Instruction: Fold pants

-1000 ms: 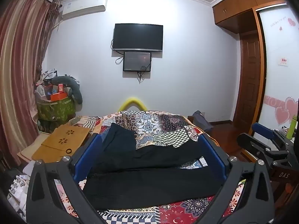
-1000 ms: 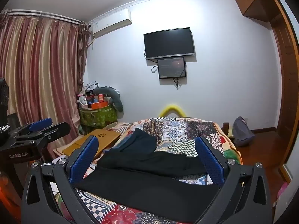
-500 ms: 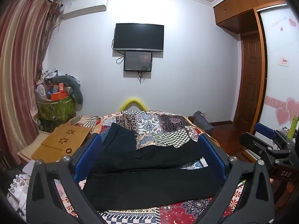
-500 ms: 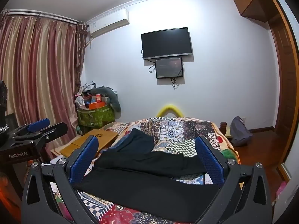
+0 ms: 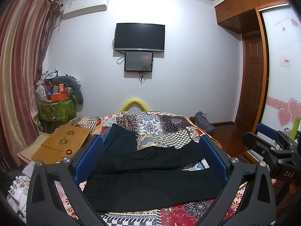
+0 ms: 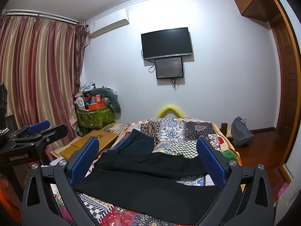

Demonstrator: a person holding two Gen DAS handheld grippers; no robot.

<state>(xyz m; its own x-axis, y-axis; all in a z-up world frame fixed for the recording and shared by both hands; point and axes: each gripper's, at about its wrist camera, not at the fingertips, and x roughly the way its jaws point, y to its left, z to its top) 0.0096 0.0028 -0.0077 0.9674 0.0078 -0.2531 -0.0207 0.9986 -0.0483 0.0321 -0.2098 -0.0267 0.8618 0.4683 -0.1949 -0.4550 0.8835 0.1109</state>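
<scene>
Claws (image 5: 150, 160) wide above black pants (image 5: 150, 186)

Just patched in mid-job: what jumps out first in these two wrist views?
The black pants lie spread across the near end of the patchwork bedspread, legs running left to right, with a second dark garment behind them. Both grippers, left and right, hang open above the pants, holding nothing. On the far wall hangs a dark TV.
</scene>
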